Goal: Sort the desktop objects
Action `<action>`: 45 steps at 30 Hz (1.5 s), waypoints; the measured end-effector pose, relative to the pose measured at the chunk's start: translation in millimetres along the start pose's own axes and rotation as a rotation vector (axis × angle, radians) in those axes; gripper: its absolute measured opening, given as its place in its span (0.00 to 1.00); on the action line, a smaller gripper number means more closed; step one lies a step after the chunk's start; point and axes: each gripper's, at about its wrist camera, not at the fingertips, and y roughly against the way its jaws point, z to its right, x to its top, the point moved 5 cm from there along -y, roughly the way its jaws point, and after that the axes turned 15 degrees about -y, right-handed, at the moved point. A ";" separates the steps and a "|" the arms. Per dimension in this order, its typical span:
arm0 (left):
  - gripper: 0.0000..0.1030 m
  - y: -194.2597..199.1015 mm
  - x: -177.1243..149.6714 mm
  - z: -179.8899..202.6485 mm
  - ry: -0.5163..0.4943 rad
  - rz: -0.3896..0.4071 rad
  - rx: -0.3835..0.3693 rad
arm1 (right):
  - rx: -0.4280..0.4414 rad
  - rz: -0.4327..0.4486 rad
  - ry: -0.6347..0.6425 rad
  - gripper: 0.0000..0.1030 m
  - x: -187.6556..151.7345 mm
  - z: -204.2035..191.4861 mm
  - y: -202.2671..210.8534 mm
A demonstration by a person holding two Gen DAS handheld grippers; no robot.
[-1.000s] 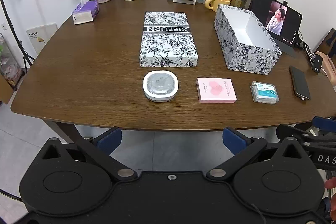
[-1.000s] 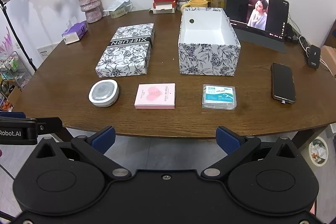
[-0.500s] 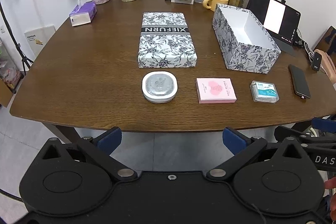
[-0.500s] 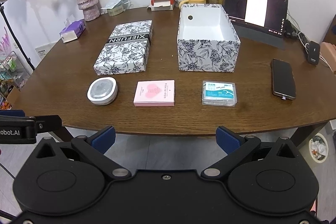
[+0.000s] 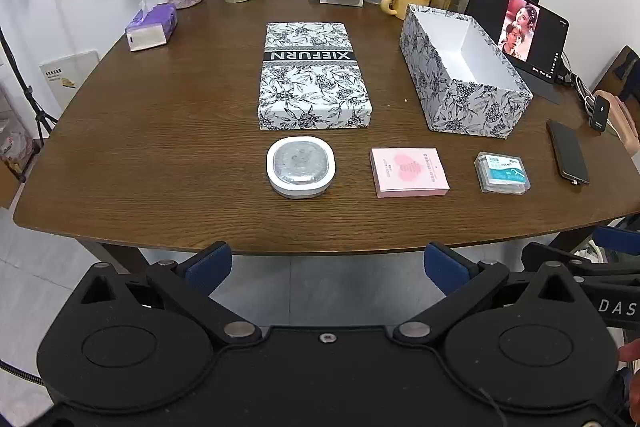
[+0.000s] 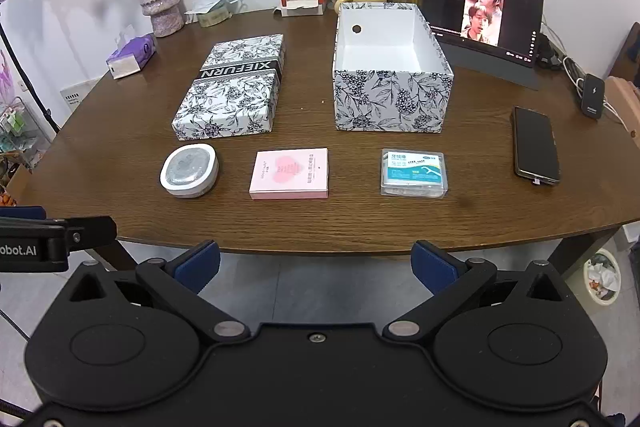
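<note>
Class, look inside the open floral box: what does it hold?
The open floral box shows only white walls, a round hole in its far wall and bare floor; its near wall hides the front floor strip.

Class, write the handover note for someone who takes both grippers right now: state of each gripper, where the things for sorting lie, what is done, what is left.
Left gripper: open, holding nothing, short of the table edge.
Right gripper: open, holding nothing, also short of the edge.
In a row near the front edge: round white case, pink card box, clear floss box.
Behind them: floral lid, flat on the table, and the open floral box, nothing inside.
Done: nothing sorted yet.
Left: probably move all three items into the open box, then perhaps fit the lid.
</note>
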 end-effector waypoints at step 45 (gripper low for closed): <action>1.00 -28.4 1.1 -11.3 -0.073 -0.028 -0.078 | -0.066 0.015 -0.082 1.00 -19.4 -0.3 -5.4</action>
